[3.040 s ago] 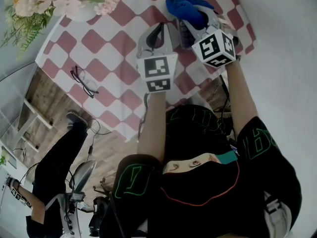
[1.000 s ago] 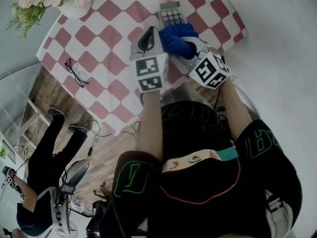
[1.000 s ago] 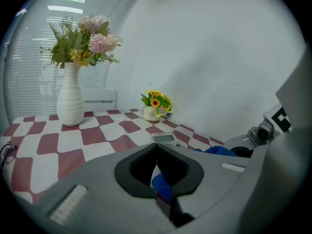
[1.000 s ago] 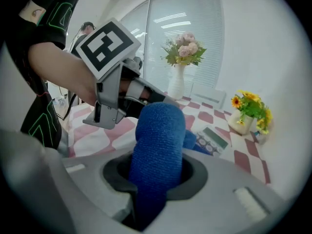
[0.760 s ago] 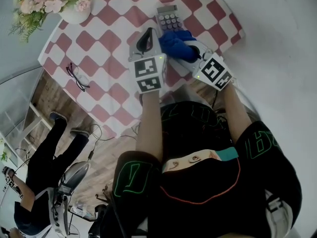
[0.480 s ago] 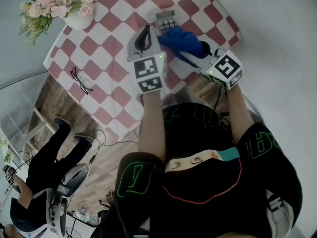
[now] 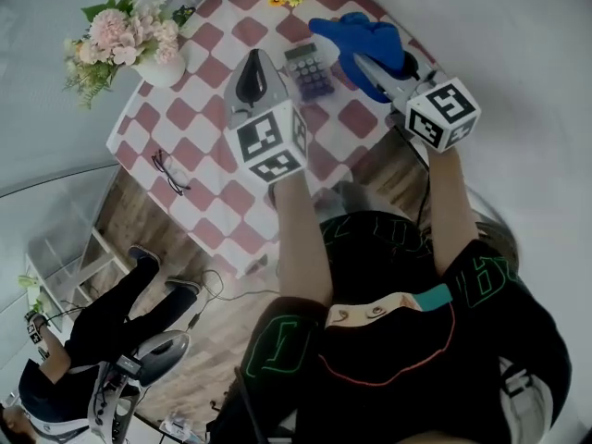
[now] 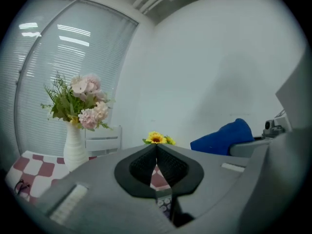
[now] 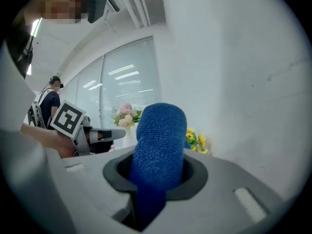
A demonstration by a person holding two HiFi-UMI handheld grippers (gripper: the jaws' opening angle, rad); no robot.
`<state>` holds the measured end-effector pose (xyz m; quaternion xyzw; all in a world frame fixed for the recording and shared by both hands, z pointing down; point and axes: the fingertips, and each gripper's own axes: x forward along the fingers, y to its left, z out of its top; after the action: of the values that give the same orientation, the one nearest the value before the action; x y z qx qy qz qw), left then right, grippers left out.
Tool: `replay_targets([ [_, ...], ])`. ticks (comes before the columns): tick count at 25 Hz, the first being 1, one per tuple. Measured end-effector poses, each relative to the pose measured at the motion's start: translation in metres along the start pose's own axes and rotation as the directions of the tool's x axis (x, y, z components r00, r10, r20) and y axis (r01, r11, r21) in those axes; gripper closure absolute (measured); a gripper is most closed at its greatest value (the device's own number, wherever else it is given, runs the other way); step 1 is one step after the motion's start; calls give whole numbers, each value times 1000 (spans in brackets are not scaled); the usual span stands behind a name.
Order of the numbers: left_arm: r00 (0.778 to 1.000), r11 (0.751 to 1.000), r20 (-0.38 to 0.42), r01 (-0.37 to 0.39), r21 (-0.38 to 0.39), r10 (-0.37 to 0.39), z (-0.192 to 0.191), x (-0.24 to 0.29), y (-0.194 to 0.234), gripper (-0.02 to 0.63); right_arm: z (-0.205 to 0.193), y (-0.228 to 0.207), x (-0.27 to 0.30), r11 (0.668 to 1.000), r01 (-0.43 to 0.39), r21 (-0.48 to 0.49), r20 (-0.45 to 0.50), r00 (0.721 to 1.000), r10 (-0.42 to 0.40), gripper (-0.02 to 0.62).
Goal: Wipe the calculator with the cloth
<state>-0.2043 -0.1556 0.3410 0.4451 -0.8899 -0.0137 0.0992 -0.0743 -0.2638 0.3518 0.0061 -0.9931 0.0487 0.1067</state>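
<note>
Whereas the blue cloth (image 7: 363,33) lay bunched against the calculator (image 7: 310,70) half a second ago, it now hangs lifted clear of it, up and off to the right. The calculator lies wholly uncovered on the checked counter (image 7: 199,146), between the two tools in the head view. Both tools have risen: each gripper view looks out level at the white wall rather than down at the counter. That reads as either a pause between strokes or the end of the wiping; whether the keys are clean is too small to tell. The right tongs (image 7: 365,63) are pinching the cloth, which fills the gap between the jaws and stands up past them as a thick roll in the right gripper view, so the jaws are parted only by the fabric's thickness. The left tongs (image 7: 252,63) are pressed together at the tips and hold nothing; through the slit lower down, the left gripper view shows a sliver of the counter and a few calculator keys beneath. They hover just left of the calculator, apparently not touching it. If another pass is wanted, the cloth would have to come down and leftward onto the keys.
</note>
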Motion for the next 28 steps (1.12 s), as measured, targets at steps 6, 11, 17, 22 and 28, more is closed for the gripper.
replay_targets([
  [6, 998, 999, 52, 33, 23, -34, 22, -10, -33, 595, 23, -36, -28, 979, 171, 110, 69, 981, -179, 482],
  [11, 994, 995, 78, 68, 68, -73, 36, -11, -50, 595, 27, -62, -52, 944, 298, 140, 44, 951, -307, 482],
  [17, 988, 984, 123, 73, 165, -94, 63, -5, -60, 595, 48, -72, -66, 940, 325, 105, 93, 938, -335, 482],
  [22, 975, 969, 175, 93, 228, -134, 93, 2, -75, 595, 76, -74, -66, 943, 332, 33, 141, 932, -333, 482],
  [28, 970, 965, 199, 86, 248, -138, 103, 6, -71, 595, 90, -74, -64, 937, 349, -25, 169, 925, -340, 482],
])
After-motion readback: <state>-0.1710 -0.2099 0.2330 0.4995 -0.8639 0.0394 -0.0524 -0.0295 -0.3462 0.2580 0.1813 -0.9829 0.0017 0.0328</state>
